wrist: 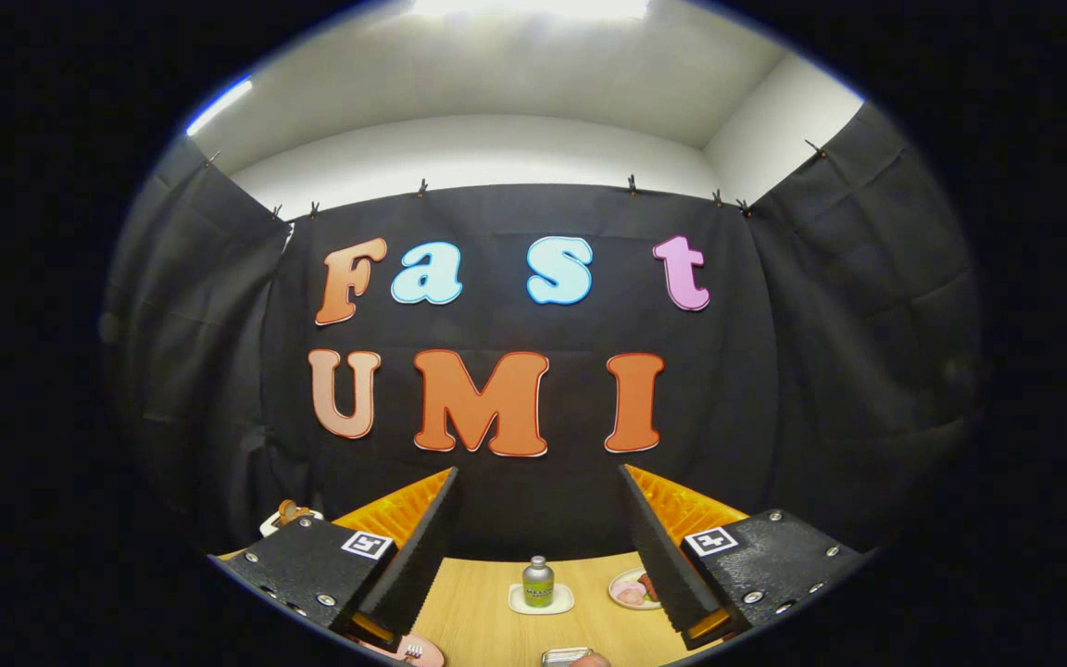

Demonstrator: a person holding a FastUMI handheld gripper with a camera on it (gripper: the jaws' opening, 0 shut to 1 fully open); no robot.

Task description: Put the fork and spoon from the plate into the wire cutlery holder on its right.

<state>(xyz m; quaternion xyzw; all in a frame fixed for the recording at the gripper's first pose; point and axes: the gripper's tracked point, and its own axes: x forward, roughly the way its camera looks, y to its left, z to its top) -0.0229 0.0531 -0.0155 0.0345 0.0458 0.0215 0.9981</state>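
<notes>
Tongs [538, 491] stand wide open and hold nothing; the two fingers spread apart and point up toward the black cloth wall [533, 519] of the booth. Each finger carries a small square black-and-white marker near its base, and I cannot read any writing on them.

Between the fingers lies the light wooden worktop [478, 611]. On it, in the middle between the fingers, a small green bottle with a silver cap [538, 582] stands upright on a white square coaster [541, 602]; its label is too small to read. Just beside the right finger sits a small white round dish with pink and red food [633, 589].

A pink plate [422, 651] shows partly below the left finger, with what seems to be a fork head on it. A shiny metal thing [566, 656] shows low between the fingers; I cannot tell if it is the wire holder.
</notes>
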